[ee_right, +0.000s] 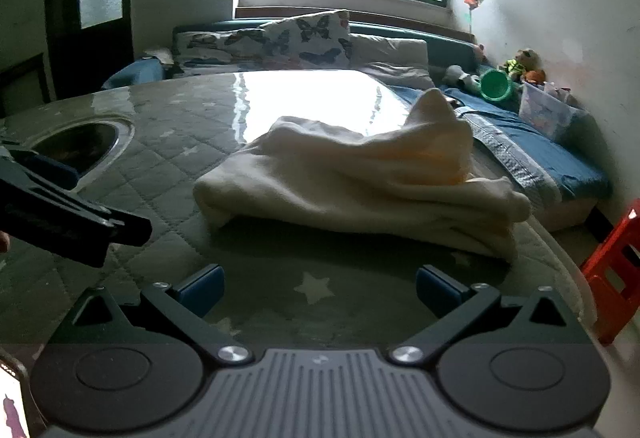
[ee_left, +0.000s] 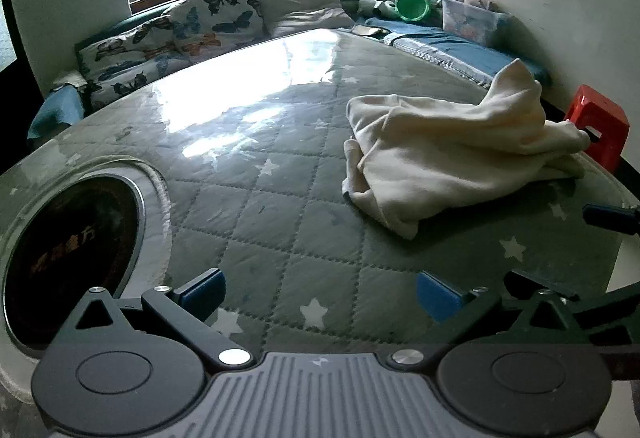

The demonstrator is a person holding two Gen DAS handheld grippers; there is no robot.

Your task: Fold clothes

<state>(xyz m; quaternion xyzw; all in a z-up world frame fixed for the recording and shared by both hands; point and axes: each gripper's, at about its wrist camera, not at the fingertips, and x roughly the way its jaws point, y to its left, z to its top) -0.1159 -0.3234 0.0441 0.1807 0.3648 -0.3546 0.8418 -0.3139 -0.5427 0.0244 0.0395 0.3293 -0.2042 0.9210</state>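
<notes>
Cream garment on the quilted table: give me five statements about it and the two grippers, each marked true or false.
1. The cream garment lies crumpled in a heap, not folded flat. True.
2. The left gripper is shut on the garment. False: its fingers are spread apart over bare quilted table cover, with nothing between them.
3. The right gripper is open and empty. True.
4. The garment lies over the round dark opening in the table. False: the opening is on the far left side, well apart from the garment.
5. A red stool stands beyond the table's right edge. True.
</notes>
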